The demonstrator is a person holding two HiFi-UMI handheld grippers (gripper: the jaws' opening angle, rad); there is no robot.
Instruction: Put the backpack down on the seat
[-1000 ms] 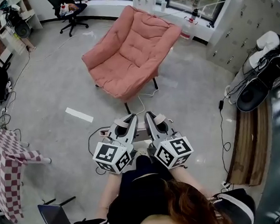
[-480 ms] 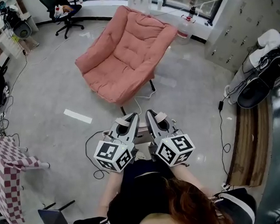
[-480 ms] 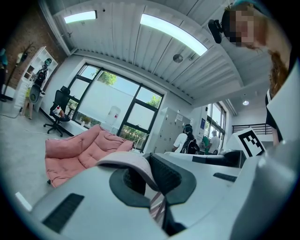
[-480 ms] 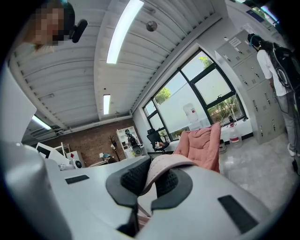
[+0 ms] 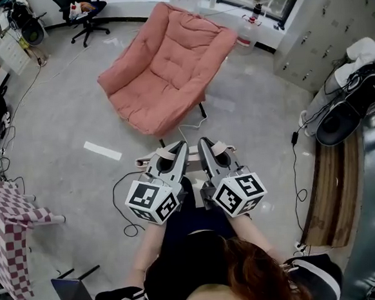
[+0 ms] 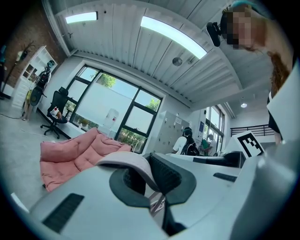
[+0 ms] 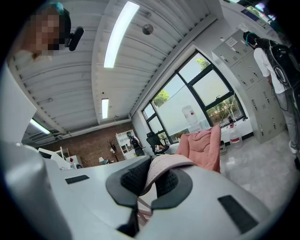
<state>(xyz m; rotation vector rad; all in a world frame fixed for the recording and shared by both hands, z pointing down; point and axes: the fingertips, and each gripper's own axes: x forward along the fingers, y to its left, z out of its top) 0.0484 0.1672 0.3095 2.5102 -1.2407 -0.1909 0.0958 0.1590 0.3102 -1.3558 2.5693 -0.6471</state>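
I see the salmon-pink padded chair (image 5: 162, 70) nearer than a second ago. The left gripper (image 5: 176, 150) and right gripper (image 5: 206, 144) each pinch a pale pink backpack strap (image 6: 124, 159) near its front edge. The carry is under way and the seat is not yet reached.

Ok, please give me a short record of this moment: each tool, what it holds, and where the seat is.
left tool: shut on a pale backpack strap
right tool: shut on the other strap
seat: pink chair, ahead of both tools, apart from them
backpack: not yet on the seat; its body is not clearly visible
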